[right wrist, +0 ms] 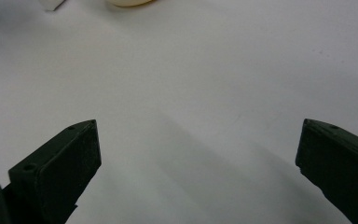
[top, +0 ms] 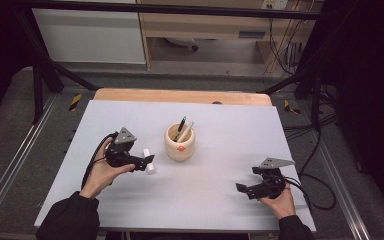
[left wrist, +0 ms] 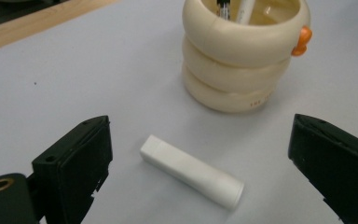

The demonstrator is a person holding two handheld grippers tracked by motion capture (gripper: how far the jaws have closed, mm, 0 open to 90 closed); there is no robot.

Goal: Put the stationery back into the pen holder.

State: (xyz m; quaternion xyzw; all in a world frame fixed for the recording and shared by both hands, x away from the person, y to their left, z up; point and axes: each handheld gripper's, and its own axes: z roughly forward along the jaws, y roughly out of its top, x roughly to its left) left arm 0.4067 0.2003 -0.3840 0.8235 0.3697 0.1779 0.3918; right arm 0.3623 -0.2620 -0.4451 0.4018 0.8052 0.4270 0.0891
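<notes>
**Left gripper poised over a white stick beside the pen cup**

The left gripper point(left wrist: 200, 154) has its jaws spread wide, one on either side of the white stick point(left wrist: 191, 176), neither pad touching it; nothing is held. The stick lies flat on the grey table point(left wrist: 74, 74), angled across the gap between the jaws, near but apart from the cream ringed cup point(left wrist: 242, 65). In the high view the left gripper point(top: 147, 161) sits just left of the stick point(top: 149, 161), which lies to the left of the cup point(top: 180, 142).

The stick looks like a small, rigid plastic piece, squared at one end and rounded at the other; it is probably light and smooth, so it may roll or skid under a glancing contact. The likeliest hold is across its middle, pads on the two long sides, with the gripper turned so the jaws close square to its length.

The right gripper point(top: 245, 189) rests low at the table's near right, jaws likewise wide apart over bare surface point(right wrist: 191, 116).

Count: one white stick; one cup, bearing one orange knob point(left wrist: 302, 41); two pens point(top: 182, 129) standing in the cup; two grippers.
</notes>
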